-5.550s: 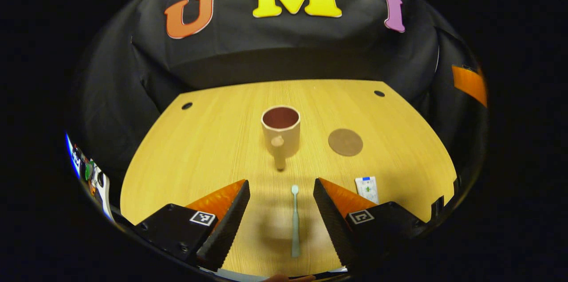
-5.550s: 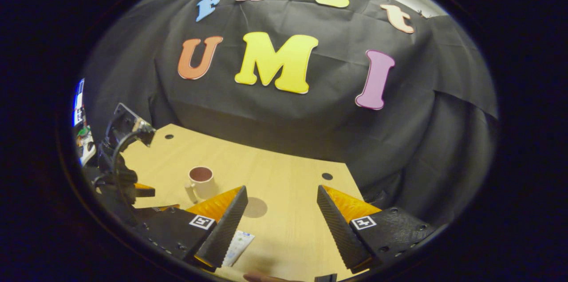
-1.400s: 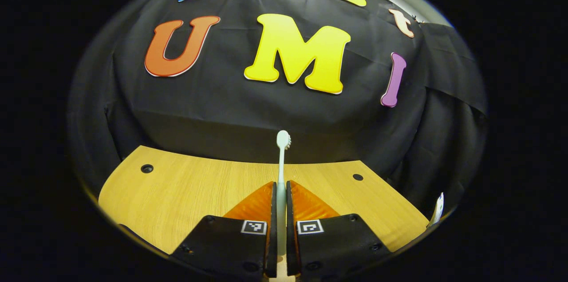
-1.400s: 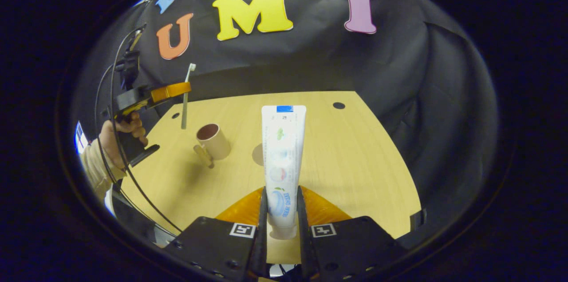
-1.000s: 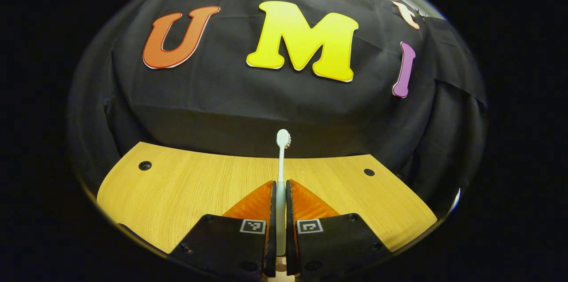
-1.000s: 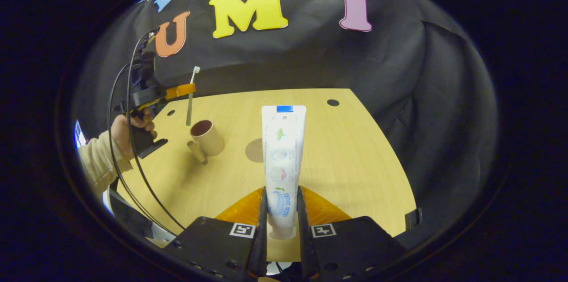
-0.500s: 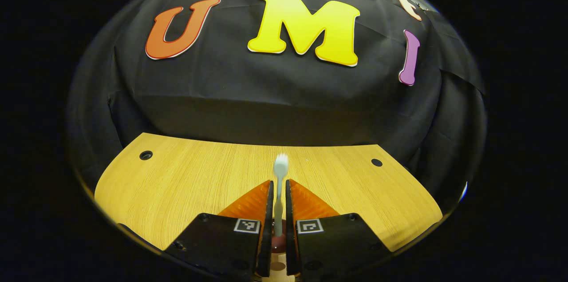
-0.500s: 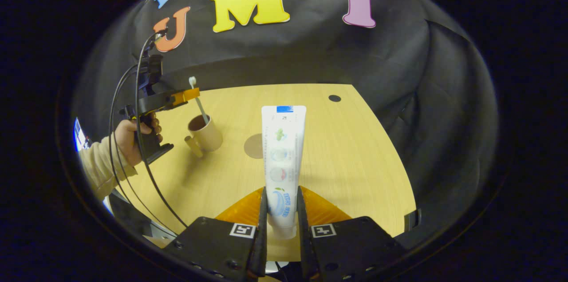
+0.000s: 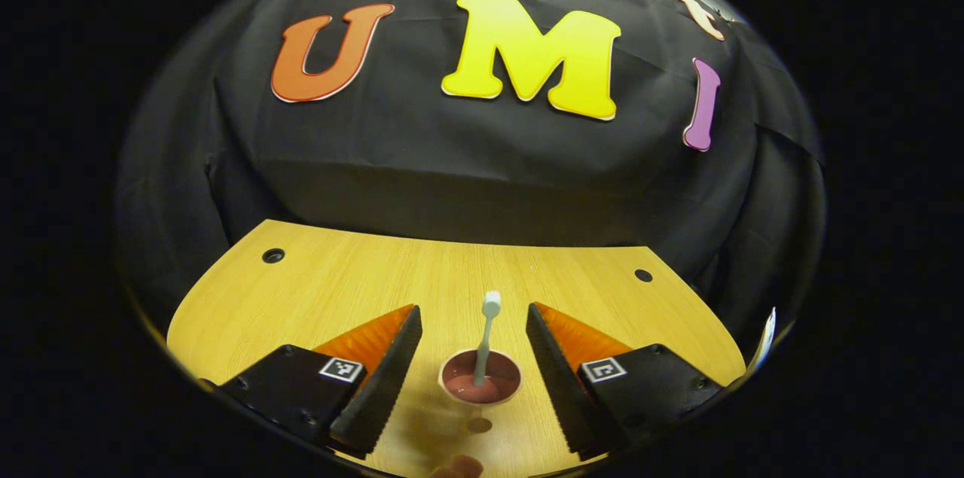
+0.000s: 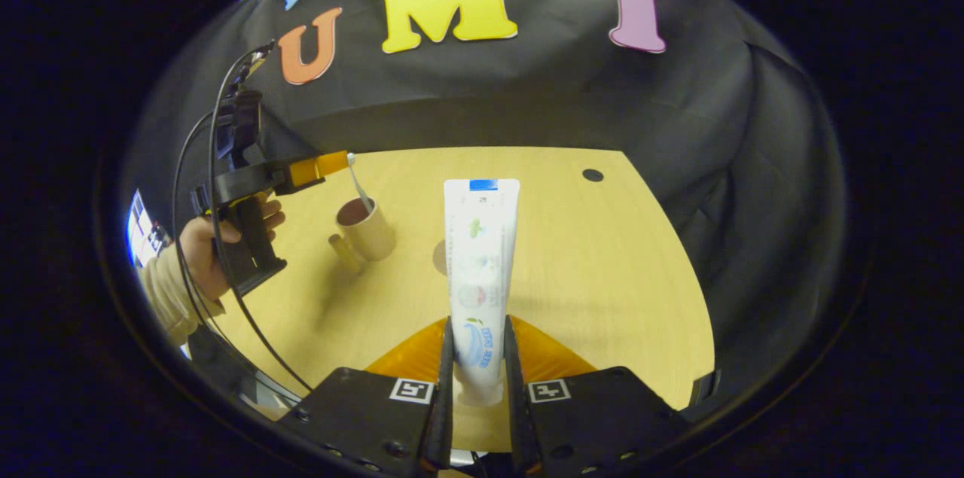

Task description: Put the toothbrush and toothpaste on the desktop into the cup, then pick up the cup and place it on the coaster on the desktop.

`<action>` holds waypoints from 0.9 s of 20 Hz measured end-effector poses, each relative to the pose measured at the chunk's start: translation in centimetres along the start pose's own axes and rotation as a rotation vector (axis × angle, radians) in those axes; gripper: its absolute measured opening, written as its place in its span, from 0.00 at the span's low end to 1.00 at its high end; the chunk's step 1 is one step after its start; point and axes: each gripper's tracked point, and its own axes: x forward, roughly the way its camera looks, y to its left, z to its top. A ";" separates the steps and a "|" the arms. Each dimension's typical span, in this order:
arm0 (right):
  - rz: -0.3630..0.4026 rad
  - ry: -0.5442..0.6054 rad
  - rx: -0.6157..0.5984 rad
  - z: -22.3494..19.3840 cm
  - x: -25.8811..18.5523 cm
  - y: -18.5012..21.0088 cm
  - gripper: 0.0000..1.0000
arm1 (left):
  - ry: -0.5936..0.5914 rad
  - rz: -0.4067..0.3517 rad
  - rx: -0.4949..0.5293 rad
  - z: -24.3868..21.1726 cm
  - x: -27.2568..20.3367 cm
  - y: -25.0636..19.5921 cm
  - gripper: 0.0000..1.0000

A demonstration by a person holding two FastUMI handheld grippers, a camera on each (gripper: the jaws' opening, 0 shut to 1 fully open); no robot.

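The beige cup (image 9: 480, 386) with a reddish inside stands on the wooden desktop, directly below my left gripper (image 9: 473, 327). A pale toothbrush (image 9: 486, 335) leans in the cup, head up. My left gripper is open, its fingers apart on either side of the brush. In the right gripper view the cup (image 10: 367, 229) holds the toothbrush (image 10: 357, 184), and the left gripper (image 10: 316, 168) hovers just above it. My right gripper (image 10: 476, 357) is shut on a white toothpaste tube (image 10: 478, 267), held upright above the desk. The brown coaster (image 10: 440, 256) peeks out left of the tube.
A hand and a beige sleeve (image 10: 181, 267) hold the left gripper, with black cables looping down. The wooden desktop (image 10: 602, 275) has small dark holes near its far corners (image 10: 593, 175). Black cloth walls close the back and sides.
My left gripper has opened and let go of the toothbrush, which now stands in the cup. My right gripper still holds the toothpaste tube, shifted slightly.
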 end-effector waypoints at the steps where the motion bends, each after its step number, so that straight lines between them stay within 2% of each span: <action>1: 0.019 0.001 -0.016 0.2 0.4 0.6 0.31 | 0.005 0.026 -0.006 0.0 -0.9 0.7 0.95; 2: 0.034 0.002 -0.028 0.5 0.7 1.2 0.31 | -0.001 0.056 -0.005 0.1 -2.0 1.4 1.00; 8: 0.154 -0.015 -0.082 3.6 3.2 6.7 0.33 | -0.037 0.123 -0.031 1.0 -8.5 3.2 0.98; 12: 0.222 -0.027 -0.091 6.7 5.3 11.1 0.31 | -0.069 0.183 -0.030 1.4 -13.3 4.4 0.99; 18: 0.261 -0.033 -0.118 10.0 9.6 15.8 0.31 | -0.064 0.235 -0.043 0.3 -20.1 4.5 0.98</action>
